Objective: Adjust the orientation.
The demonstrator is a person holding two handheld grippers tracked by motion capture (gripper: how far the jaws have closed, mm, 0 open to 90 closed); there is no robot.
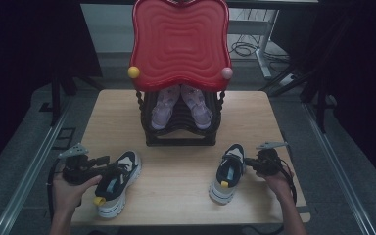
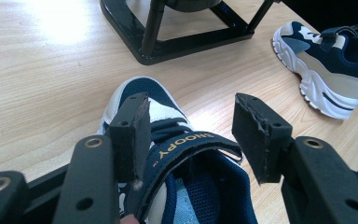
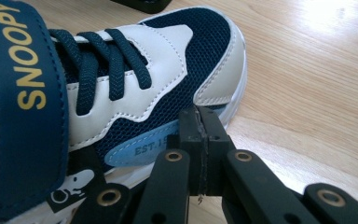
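Two navy and white sneakers lie on the wooden table (image 1: 176, 196). The left sneaker (image 1: 117, 183) has its "SNOOPY" strap (image 2: 186, 149) between the wide-apart jaws of my left gripper (image 1: 111, 165) (image 2: 191, 135), which is open. Its left pad (image 2: 133, 133) sits close beside the strap and its right pad (image 2: 256, 135) stands clear. The right sneaker (image 1: 227, 174) (image 3: 135, 84) lies toe toward the rack. My right gripper (image 1: 247, 164) (image 3: 200, 133) is shut with nothing in it, its tips at the sneaker's outer side near the blue "EST." patch (image 3: 144, 149).
A black rack (image 1: 181, 132) (image 2: 182, 42) stands at the table's back middle under a red wavy-edged top (image 1: 180, 41). It holds a pair of lilac shoes (image 1: 165, 107). The right sneaker (image 2: 328, 70) also appears far off in the left gripper view. Bare wood lies between the two sneakers.
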